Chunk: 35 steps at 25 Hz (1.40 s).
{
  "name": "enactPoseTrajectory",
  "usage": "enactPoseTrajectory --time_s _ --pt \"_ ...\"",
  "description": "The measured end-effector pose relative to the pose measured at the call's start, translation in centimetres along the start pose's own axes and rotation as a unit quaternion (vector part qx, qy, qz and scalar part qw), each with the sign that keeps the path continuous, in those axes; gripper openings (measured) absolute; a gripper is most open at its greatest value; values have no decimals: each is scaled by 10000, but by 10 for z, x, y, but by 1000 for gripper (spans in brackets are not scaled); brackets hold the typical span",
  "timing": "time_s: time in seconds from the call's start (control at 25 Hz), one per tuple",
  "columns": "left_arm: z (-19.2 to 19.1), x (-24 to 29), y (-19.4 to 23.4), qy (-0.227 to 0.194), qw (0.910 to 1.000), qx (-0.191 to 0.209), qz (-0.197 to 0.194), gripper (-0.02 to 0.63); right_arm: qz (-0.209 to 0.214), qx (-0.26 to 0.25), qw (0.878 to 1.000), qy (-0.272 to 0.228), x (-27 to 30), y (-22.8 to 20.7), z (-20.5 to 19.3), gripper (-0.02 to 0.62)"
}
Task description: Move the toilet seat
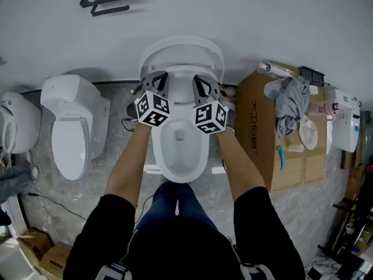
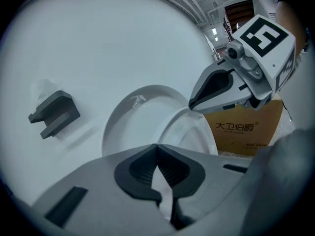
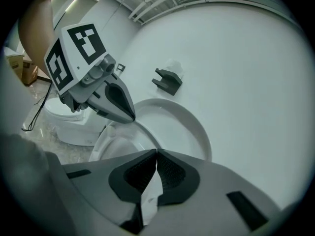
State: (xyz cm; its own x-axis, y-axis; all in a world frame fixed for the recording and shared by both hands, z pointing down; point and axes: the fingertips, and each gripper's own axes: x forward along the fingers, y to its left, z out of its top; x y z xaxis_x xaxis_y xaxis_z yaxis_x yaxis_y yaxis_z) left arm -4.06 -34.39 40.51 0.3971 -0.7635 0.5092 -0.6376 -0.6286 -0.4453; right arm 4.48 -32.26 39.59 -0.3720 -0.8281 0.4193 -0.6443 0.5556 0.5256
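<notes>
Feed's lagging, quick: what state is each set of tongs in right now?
Left tongs: closed, tips together, holding nothing.
Right tongs: closed, tips together, holding nothing.

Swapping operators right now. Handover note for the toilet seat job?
Left gripper: jaws shut, nothing gripped, tip at the left edge of the white oval plastic toilet seat; contact not confirmable.
Right gripper: jaws shut, nothing gripped, tip at the seat's right edge.
Seat: tilted up, standing a little off the raised round white lid, which leans on the wall. White ceramic bowl is open below.
Done: both tips are at the seat.
Left: move the seat to its end position, then pull clear.
</notes>
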Motion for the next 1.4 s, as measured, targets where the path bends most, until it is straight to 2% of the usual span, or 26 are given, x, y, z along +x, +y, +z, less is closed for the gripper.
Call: enactPoseTrajectory --time_s 0.32,0.6,0.72,0.84,1.0,1.2,1.4 --pt "2 2 0 -31 10000 -72 32 8 -18 87 9991 405 20 -12 -9 23" --pt "1 2 0 57 9997 -204 -79 8 -20 -274 9983 506 22 -10 -10 23" --pt "2 -2 -1 45 9993 -335 -141 9 5 -210 9984 526 18 -10 -7 23" --pt "6 -15 -7 -143 9981 -587 -150 9 -110 214 9990 379 3 -11 0 23" --pt "19 -49 -14 -616 9919 -1110 -14 8 -331 1080 9936 31 -30 -8 11 23" --pt "35 -104 -21 -1076 9796 -1690 184 6 -738 2066 9746 -461 -85 -6 29 23" --pt "53 -173 -27 -1416 9718 -1822 482 6 -1171 2531 9556 -953 -156 -10 54 22"
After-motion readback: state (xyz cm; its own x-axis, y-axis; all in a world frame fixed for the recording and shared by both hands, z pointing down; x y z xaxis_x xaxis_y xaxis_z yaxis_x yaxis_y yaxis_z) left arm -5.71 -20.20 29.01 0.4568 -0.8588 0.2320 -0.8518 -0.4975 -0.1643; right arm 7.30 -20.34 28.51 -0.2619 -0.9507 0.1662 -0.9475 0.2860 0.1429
